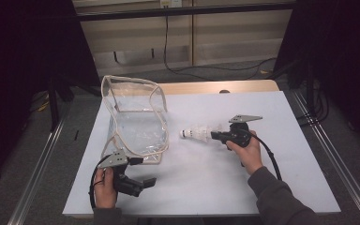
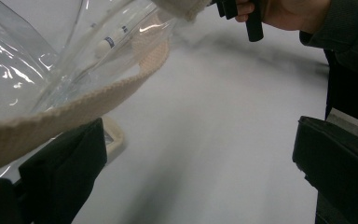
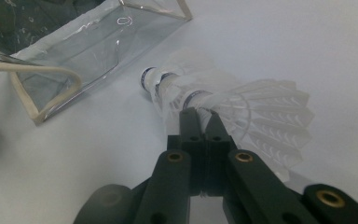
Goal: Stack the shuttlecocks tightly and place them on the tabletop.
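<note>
no readable text, blue bands on the shuttlecocks (image 3: 177,88) too blurred to read

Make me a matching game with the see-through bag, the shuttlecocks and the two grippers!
Things:
1. clear bag
2. shuttlecocks
3. left gripper
4. right gripper

States:
a. jaws wide open
b. white and feathery, nested together
c. stands with its mouth gaping, trimmed in beige
d. shut on a feather skirt

Pairs: 1-c, 2-b, 3-a, 4-d
</note>
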`<action>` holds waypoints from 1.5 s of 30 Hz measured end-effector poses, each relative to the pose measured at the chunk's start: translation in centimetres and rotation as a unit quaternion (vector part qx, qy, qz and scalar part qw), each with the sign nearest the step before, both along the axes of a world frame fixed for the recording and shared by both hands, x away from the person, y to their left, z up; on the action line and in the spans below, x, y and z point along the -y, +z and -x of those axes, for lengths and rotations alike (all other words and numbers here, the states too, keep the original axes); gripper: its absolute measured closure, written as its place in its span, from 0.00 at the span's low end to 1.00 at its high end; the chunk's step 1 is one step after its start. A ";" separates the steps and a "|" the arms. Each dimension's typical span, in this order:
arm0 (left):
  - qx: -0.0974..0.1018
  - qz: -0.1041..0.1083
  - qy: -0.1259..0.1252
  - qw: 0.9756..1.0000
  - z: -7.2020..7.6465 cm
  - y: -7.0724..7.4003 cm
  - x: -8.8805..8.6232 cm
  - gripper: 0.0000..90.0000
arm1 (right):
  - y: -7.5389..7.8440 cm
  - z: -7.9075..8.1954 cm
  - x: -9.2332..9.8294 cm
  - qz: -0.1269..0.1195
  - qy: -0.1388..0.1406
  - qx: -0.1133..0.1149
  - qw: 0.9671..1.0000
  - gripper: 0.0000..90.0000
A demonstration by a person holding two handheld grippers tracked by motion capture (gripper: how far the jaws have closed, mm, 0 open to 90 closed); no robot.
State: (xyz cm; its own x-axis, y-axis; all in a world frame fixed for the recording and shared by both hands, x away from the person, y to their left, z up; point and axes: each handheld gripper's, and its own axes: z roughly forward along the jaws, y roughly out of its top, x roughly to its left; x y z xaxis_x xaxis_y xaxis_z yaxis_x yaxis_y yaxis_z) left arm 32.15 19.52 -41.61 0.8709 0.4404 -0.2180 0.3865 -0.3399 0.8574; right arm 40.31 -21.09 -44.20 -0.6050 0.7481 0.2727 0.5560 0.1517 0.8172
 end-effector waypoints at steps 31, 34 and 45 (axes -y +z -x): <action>0.000 0.001 0.000 1.000 0.0 0.0 0.0 0.03 | -0.1 -0.3 -1.0 -0.003 0.006 0.000 1.000 0.99; -0.001 0.003 0.001 1.000 0.0 0.0 0.0 0.03 | -0.2 -0.3 -1.2 -0.003 0.008 -0.002 1.000 0.99; 0.000 0.000 0.000 1.000 -0.1 -0.1 0.0 0.03 | -0.3 -0.4 -1.4 -0.002 0.010 -0.002 1.000 0.99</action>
